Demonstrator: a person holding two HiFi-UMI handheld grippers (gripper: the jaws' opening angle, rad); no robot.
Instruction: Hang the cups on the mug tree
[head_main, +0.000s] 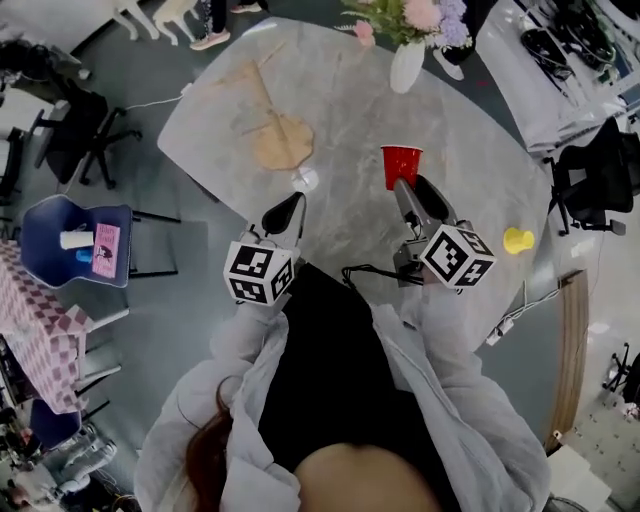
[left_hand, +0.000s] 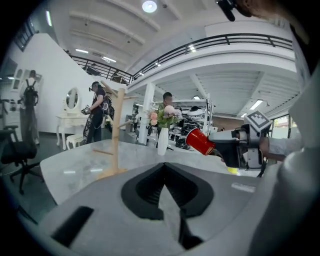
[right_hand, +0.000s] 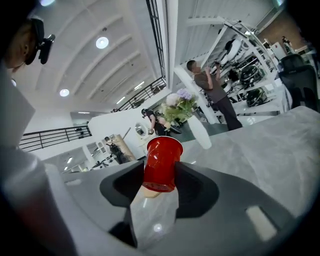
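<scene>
My right gripper (head_main: 402, 186) is shut on a red plastic cup (head_main: 401, 163), pads pressing on its lower sides (right_hand: 159, 165), and holds it above the marble table (head_main: 470, 140). The left gripper view shows the same red cup (left_hand: 200, 141) tilted in the air. A wooden mug tree (head_main: 277, 138) stands at the table's left; its post and pegs (left_hand: 116, 131) are bare. My left gripper (head_main: 287, 212) hovers near the table's front edge, below the tree's base. Its jaws meet at the tips (left_hand: 164, 167) with nothing between them.
A small clear thing (head_main: 305, 180) lies by the tree's base. A white vase with flowers (head_main: 407, 62) stands at the table's far edge, and a yellow cup (head_main: 518, 240) sits at the right edge. Chairs stand on the floor left of the table. People stand in the background.
</scene>
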